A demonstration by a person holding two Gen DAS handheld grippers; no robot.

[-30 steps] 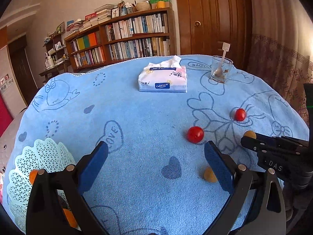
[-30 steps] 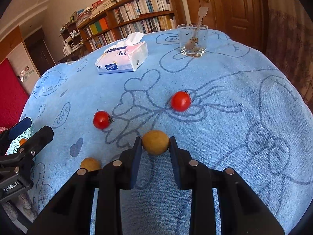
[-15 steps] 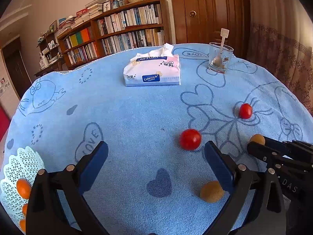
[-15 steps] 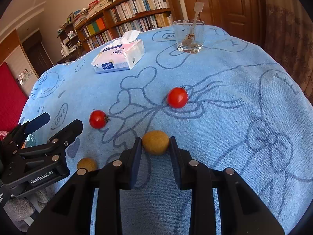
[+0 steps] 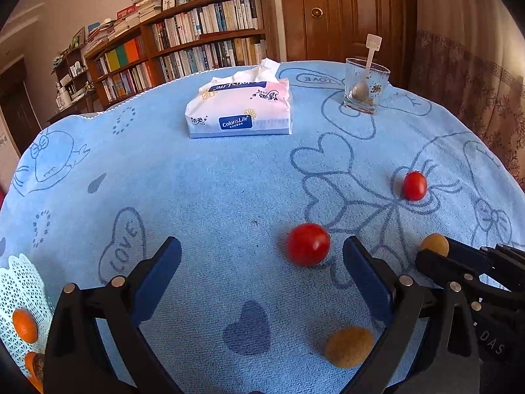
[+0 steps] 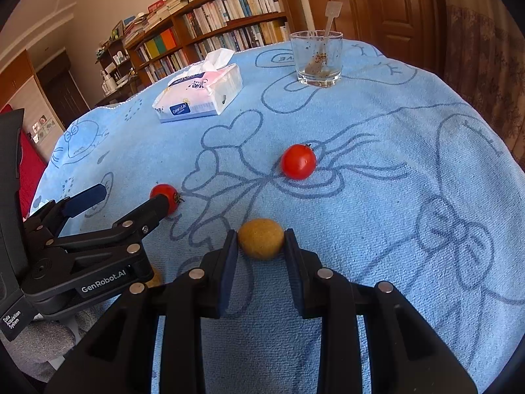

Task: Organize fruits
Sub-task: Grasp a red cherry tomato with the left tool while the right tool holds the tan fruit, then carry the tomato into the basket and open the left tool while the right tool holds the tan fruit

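The right gripper is closed most of the way, its two pads pressed against the sides of a round brown fruit that sits on the blue tablecloth. The fruit is nearly a ball, slightly wider than tall, its longer axis running across from pad to pad.

The left gripper hangs wide open with nothing between its fingers. A red tomato lies just inside its right finger, and a second brown fruit lies closer to the camera, near the same finger. A second tomato lies farther off to the right, its stem end pointing up and away.

At the left edge a white lace-patterned plate holds small orange fruits. A tissue pack and a glass with a spoon stand at the far side.
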